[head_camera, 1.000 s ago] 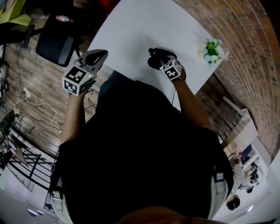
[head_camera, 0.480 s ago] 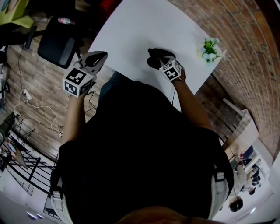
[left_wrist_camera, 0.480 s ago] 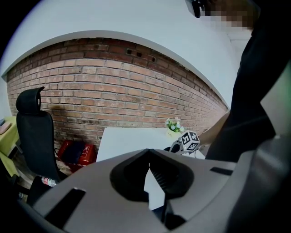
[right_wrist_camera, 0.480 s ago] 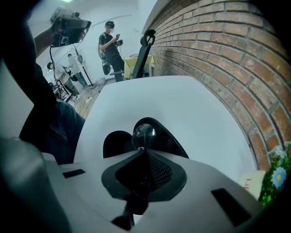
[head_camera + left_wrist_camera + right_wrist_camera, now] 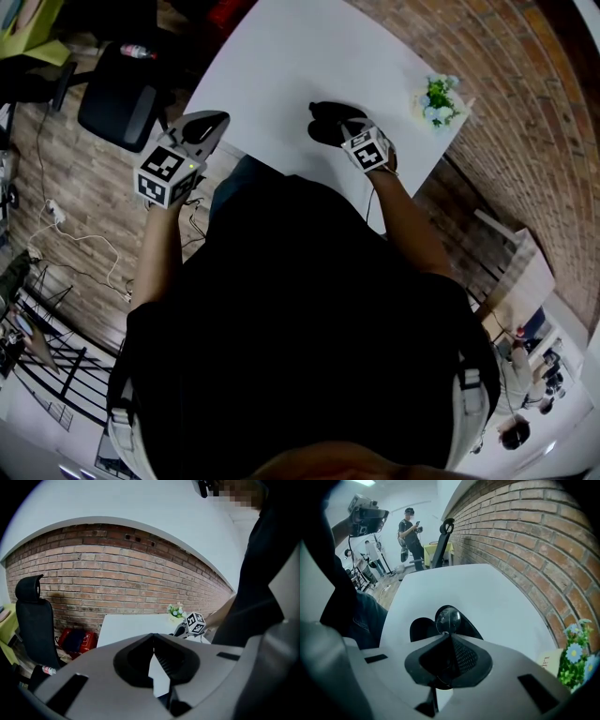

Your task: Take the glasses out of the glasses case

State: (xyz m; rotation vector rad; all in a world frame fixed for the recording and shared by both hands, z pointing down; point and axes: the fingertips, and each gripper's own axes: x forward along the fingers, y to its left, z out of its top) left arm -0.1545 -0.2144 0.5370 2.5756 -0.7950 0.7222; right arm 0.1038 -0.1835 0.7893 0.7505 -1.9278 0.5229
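Pinching the clear round-lensed glasses (image 5: 447, 618) at their rim, our right gripper (image 5: 450, 636) holds them just above the open black glasses case (image 5: 421, 626) on the white table (image 5: 497, 599). Our left gripper (image 5: 153, 639) hangs off the table's edge, jaws together and empty.

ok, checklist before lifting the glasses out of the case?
1. Right gripper has the glasses: ok, jaws shut at the lens edge.
2. Glasses clear of the glasses case: not ok, the lens sits right above the open black case.
3. Case held down: not ok, the left gripper is shut, empty and away from the case, near the white table edge.
4. Lift path free: ok, the potted flowers stand apart at the table corner.
5. Second lens and temples free of the case: cannot tell, hidden behind the jaws.
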